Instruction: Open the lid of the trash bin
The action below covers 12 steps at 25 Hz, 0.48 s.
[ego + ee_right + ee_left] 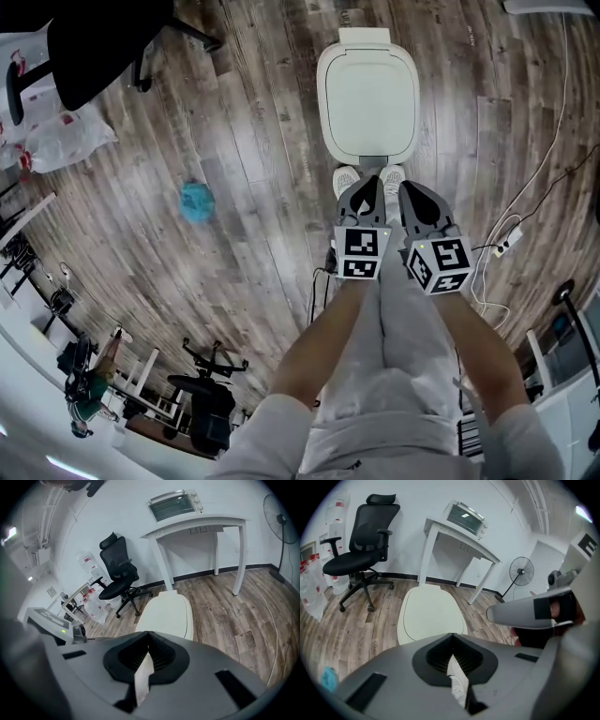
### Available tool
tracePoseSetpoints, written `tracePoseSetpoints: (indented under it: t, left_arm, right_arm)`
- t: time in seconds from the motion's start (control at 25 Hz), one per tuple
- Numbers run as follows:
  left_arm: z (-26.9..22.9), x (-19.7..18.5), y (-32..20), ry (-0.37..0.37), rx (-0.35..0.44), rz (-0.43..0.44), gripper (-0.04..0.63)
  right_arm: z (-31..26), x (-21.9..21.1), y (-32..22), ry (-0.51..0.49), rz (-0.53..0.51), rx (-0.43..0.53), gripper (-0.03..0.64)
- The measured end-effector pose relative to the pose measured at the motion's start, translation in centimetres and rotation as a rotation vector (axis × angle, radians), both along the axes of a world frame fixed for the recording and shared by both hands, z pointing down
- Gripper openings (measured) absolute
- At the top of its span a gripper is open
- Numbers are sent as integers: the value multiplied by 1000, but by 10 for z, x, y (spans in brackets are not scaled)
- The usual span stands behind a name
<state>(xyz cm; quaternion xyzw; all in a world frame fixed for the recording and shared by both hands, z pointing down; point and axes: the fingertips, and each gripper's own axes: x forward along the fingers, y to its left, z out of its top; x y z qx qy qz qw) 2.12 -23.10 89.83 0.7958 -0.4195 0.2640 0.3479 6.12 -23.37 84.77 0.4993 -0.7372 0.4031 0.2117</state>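
The left hand-held gripper point(368, 184) and the right hand-held gripper point(406, 189) are hovering side by side, each with jaws pressed together on nothing; just ahead, the white trash bin point(367, 148) is standing on the wood floor point(253, 122), its lid point(370, 89) lying closed. Beyond it, a black office chair point(365, 531) and a white desk point(459, 541) carrying a toaster oven point(465, 516) are standing by the wall point(417, 503).

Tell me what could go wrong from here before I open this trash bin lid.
1. The left tongs and right tongs are both shut and close side by side. They might knock together, or slide off the smooth closed lid.
2. A power strip and a white cable lie on the floor to your right, so a sidestep could snag them.
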Motion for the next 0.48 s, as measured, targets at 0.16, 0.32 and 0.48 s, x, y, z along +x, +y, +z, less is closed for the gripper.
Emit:
tracePoseSetpoints:
  t: [0.16,0.32,0.48]
  left_arm:
    - [25,4,2,-22,-14,-6,-3]
    - [44,6,4,-37,-27,-15,-3]
    - [59,1,5,-53,-30,-37,-3]
  right_arm:
    - [19,-5,2,-15,0,-11,16]
    - [30,-2,5,-26,15,-14,17]
    - [39,1,8,-36,34,-18,17]
